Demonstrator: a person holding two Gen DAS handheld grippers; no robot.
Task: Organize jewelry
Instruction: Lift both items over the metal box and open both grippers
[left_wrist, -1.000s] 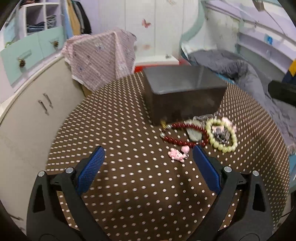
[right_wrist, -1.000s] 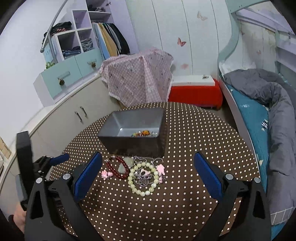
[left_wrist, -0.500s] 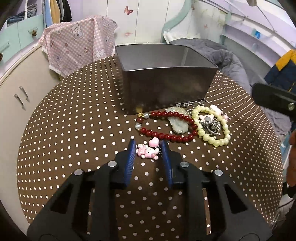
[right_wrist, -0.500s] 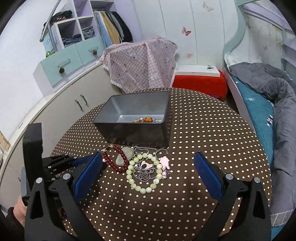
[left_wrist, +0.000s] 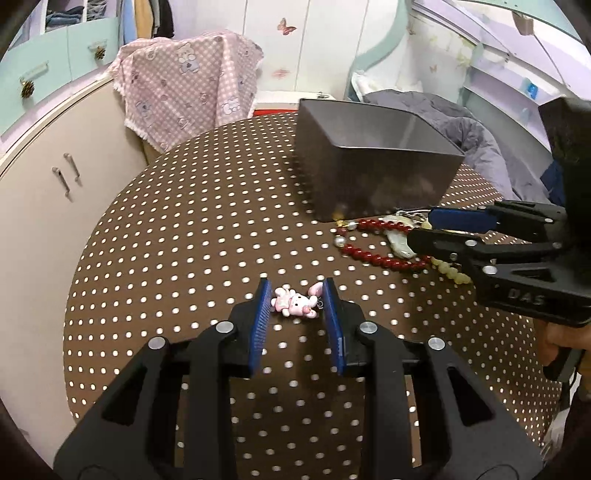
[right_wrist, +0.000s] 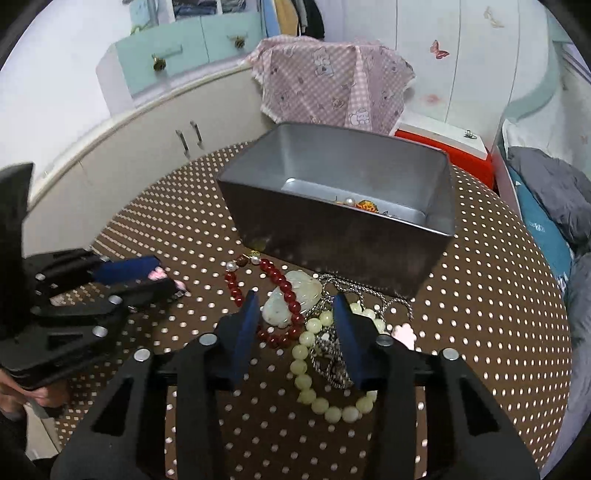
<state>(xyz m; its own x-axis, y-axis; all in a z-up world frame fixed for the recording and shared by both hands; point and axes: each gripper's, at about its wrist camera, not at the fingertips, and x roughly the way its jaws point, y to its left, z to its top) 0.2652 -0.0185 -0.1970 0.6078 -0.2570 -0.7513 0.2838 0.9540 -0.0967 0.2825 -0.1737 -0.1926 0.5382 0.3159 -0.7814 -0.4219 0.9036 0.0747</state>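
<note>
One pink charm (left_wrist: 293, 304) sits between left claw (left_wrist: 295, 301) pads

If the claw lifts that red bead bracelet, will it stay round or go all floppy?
Probably floppy: the red bead bracelet lies as a loose, uneven loop of strung beads. It may also tug the pale green stone pendant lying across it, and the round beads look glossy, so perhaps slippery.

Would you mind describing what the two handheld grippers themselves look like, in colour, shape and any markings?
Both are matte black plastic. The left gripper has two angular arms with triangular cut-outs, silver round rivets and ribbed blue pads. The right gripper is built the same, with smooth-looking blue pads. Seen from the left wrist, its side bears raised letters that look like "DAS".
</note>
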